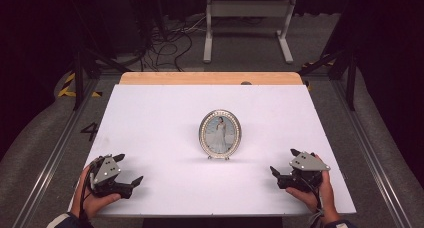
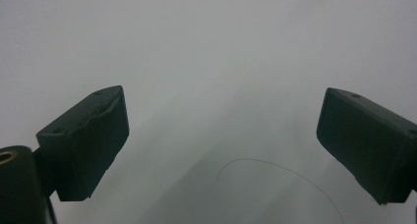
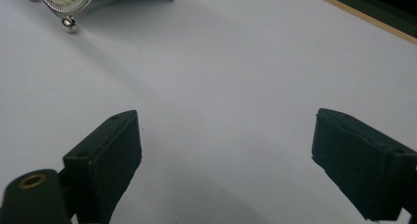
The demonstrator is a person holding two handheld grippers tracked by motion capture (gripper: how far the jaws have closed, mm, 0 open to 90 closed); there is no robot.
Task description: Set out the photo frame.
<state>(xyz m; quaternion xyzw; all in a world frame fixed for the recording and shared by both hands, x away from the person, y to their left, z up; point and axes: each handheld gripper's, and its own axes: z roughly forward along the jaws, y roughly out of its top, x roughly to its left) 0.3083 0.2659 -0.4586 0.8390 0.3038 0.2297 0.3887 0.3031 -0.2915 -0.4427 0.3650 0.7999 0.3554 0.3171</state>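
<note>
We have the oval picture frame point(image 1: 220, 134) standing upright near the middle of the white table point(image 1: 160, 113), its silver beaded rim facing us and a portrait of a figure in a long pale dress behind the glass. It rests on small ball feet, and in the right gripper view we catch the lower edge of that frame point(image 3: 61, 0) at the top left, one shiny ball foot touching the surface and a dark back stand angling away behind it. Our left gripper point(image 1: 131, 169) sits low at the near left corner of the table, held in a hand point(image 1: 87, 198), jaws spread wide and gripping nothing; from its own camera the left gripper point(image 2: 221, 150) looks out over bare white surface with a thin curved hair lying between the jaws. Our right gripper point(image 1: 284, 162) is at the near right, cradled by the other hand point(image 1: 315, 190), jaws likewise wide apart and empty, well apart from the frame. A strip of wooden board point(image 1: 210, 78) shows along the table's far edge.
</note>
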